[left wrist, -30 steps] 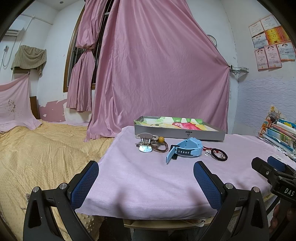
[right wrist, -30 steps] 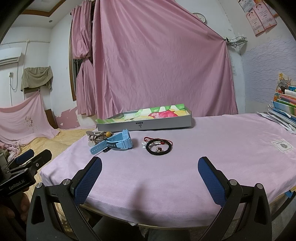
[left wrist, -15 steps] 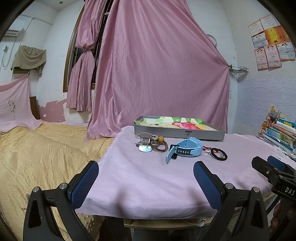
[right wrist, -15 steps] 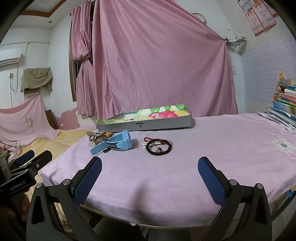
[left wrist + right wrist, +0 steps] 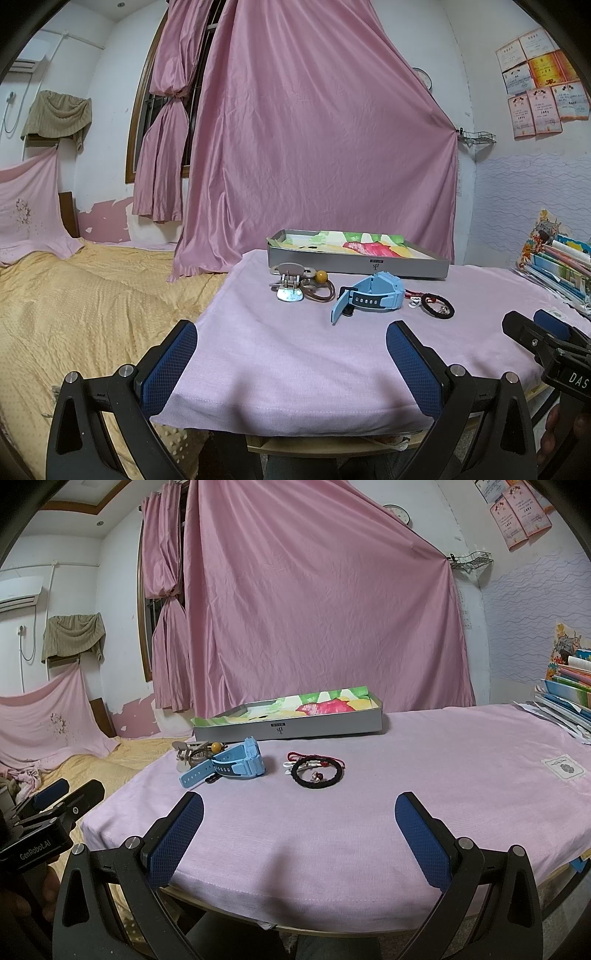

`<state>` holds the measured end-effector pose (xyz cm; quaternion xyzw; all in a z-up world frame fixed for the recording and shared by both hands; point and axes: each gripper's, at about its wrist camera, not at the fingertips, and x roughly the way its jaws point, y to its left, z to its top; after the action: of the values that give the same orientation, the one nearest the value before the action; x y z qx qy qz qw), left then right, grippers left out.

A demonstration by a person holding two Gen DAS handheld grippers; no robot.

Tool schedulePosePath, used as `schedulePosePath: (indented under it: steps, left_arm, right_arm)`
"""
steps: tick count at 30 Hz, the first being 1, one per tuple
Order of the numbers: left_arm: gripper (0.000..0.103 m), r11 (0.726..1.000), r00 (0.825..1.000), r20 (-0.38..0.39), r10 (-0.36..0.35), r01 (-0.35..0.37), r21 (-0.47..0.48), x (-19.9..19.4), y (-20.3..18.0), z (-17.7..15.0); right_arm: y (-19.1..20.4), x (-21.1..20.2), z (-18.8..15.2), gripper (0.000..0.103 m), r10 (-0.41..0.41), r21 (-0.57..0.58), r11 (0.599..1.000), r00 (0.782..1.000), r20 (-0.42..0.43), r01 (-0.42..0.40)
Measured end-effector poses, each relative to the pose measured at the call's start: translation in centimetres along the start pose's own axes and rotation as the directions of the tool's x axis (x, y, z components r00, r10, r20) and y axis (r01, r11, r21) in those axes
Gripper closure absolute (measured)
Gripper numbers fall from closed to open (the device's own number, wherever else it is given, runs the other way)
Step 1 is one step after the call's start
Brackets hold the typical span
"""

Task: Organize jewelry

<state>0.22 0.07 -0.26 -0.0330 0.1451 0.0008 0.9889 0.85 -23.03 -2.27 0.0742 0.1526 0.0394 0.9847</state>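
On the pink-clothed table (image 5: pixel 295 354) lie a light blue watch (image 5: pixel 371 296) (image 5: pixel 236 766), a black bracelet with red and white cords (image 5: pixel 436 304) (image 5: pixel 316 770), and a metal hair clip (image 5: pixel 290 284) (image 5: pixel 186 755) with a brown band and an amber bead (image 5: pixel 321 275). A shallow grey box (image 5: pixel 358 258) (image 5: pixel 291 725) lined with colourful paper stands behind them. My left gripper (image 5: pixel 291 354) and right gripper (image 5: pixel 299 827) are open and empty at the table's near edge, well short of the jewelry.
A yellow-covered bed (image 5: pixel 74 306) lies left of the table. A pink curtain (image 5: pixel 314 147) hangs behind. A stack of books (image 5: pixel 557 266) (image 5: pixel 569 698) sits at the table's right edge. A white label (image 5: pixel 563 770) lies on the cloth.
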Motion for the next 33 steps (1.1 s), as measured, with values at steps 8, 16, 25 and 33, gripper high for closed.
schedulePosePath:
  steps: [8,16,25,33]
  left_arm:
    - [0.000,1.000,1.000,0.000,0.000,0.000,0.001,0.0,0.0,0.0]
    - [0.000,1.000,1.000,-0.001,0.000,0.000,0.001,0.0,0.0,0.0]
    - [0.000,1.000,1.000,-0.003,0.001,-0.001,0.001,0.1,0.0,0.0]
    - [0.000,1.000,1.000,-0.021,0.001,-0.001,-0.011,1.1,0.8,-0.4]
  right_arm:
    - [0.0,0.0,0.0,0.001,0.000,0.000,1.000,1.000,-0.001,0.000]
    - [0.0,0.0,-0.1,0.001,-0.001,0.003,1.000,1.000,-0.001,0.001]
    - [0.0,0.0,-0.3,0.001,-0.001,0.004,1.000,1.000,-0.003,0.001]
    - [-0.4,0.6,0.1,0.001,-0.018,-0.005,1.000,1.000,-0.008,0.018]
